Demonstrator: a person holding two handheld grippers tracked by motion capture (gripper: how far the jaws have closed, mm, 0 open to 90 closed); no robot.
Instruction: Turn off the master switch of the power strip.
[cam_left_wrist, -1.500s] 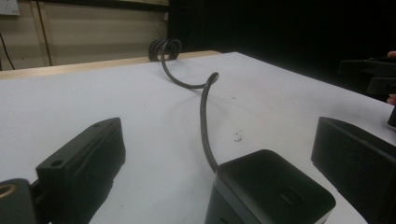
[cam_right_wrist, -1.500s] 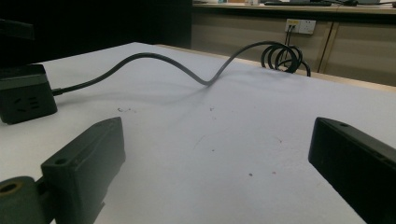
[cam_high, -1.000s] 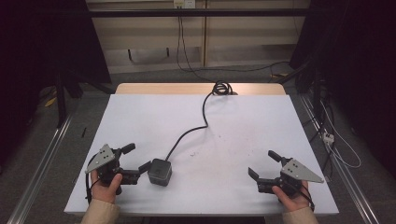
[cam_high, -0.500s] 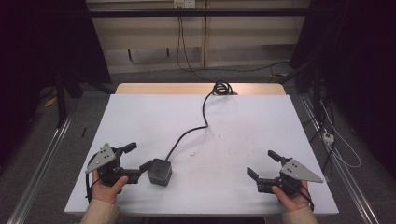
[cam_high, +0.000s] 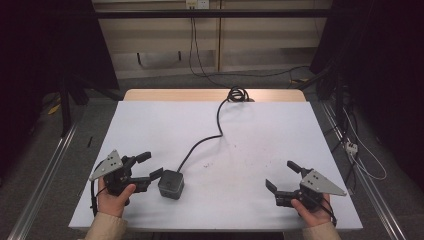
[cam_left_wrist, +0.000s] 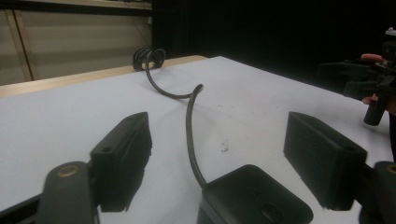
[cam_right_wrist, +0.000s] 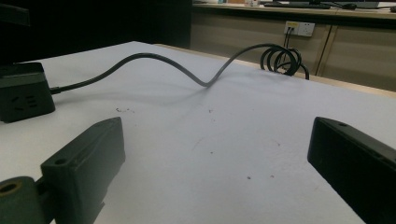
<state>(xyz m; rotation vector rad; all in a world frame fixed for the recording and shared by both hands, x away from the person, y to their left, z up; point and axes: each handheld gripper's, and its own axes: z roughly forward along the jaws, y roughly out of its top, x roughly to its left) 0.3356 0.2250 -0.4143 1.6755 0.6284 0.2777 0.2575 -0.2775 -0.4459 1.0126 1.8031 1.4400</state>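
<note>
The left hand-held gripper (cam_high: 150, 166) stands wide open, holding nothing, its 2 jaws flanking the black power cube (cam_high: 171, 184) near the tabletop's (cam_high: 260, 130) front-left. The right hand-held gripper (cam_high: 283, 176) is likewise wide open and empty, well apart. Closing off-centre could likely skid the cube, and its stiff cable (cam_high: 218, 125) may twist it or drag against a lift.

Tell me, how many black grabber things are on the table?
2. The left gripper is beside the power cube, near the table's left front; the right gripper is near the right front.
</note>
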